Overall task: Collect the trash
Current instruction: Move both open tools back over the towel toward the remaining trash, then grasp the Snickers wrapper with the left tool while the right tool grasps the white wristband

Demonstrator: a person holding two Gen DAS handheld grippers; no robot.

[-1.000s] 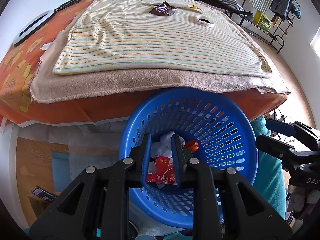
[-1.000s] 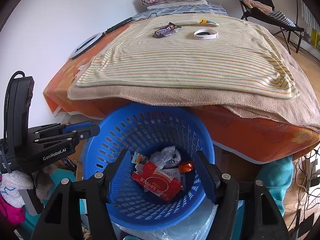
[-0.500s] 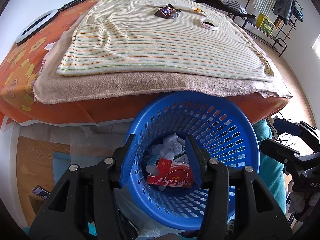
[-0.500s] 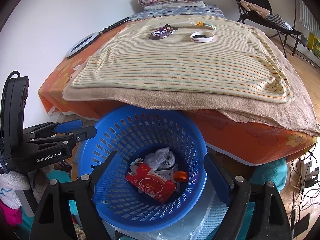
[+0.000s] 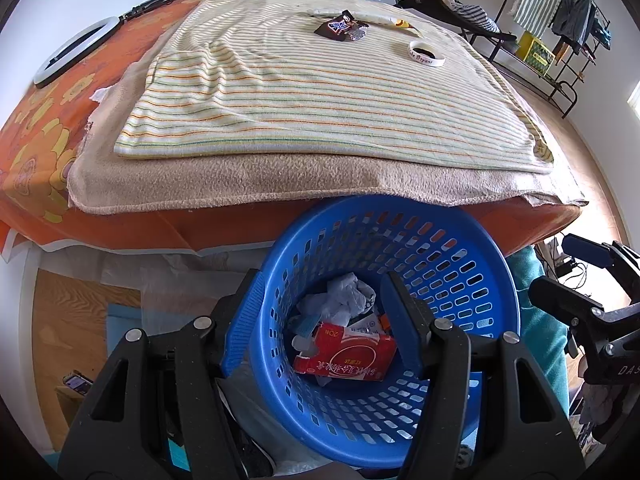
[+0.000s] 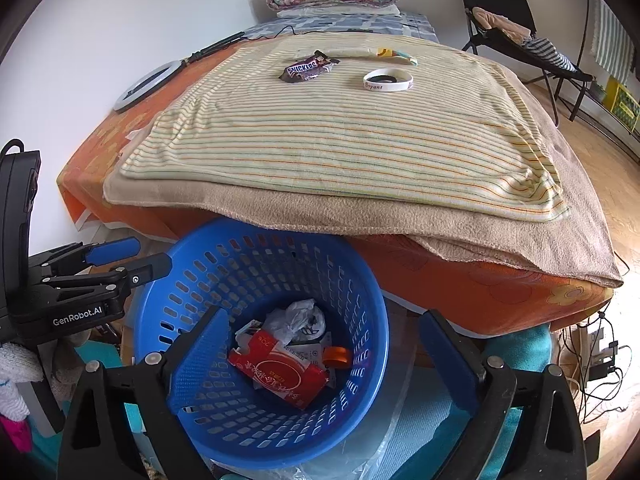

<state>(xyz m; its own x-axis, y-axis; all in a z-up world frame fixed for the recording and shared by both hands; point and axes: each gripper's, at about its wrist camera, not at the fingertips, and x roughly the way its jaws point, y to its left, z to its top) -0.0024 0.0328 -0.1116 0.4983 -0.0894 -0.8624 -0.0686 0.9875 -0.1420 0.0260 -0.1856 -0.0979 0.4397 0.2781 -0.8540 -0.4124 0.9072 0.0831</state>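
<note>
Bedroom; bed (image 6: pixel 500 288) with orange floral sheet, tan blanket, striped towel (image 6: pixel 340 140) on top. Blue basket (image 6: pixel 256 248) sits on the floor against the bed's near edge, its far rim tucked under the blanket hem.

Left gripper (image 5: pixel 322 324): fingers spread wide, nothing between them, poised over the basket mouth. Right gripper (image 6: pixel 324 360): fingers also wide apart and empty, one finger inside the basket outline, the other outside its right rim.

In basket: red pack (image 5: pixel 346 358), crumpled grey bag (image 6: pixel 296 318), small orange piece (image 6: pixel 336 355), scraps of paper.

Remaining trash, by my reading: wrapper (image 6: pixel 308 70) at the far end of the towel, well apart from both grippers, straight ahead and up from the basket. Its long axis runs roughly left-right, slightly slanted. It lies a little left of centre in the right view, about centre in the left view; neither gripper is clearly nearer. Reach would go forward across the whole towel, fingers closing across the short width.

White wristband (image 6: pixel 387 79) lies just right of the wrapper; whether it counts as trash is uncertain. A pale long item with yellow tip (image 6: pixel 384 53) beyond both is too small to identify.

Basket bottom partly hidden by the fingers; the person holding the grippers is out of frame.
</note>
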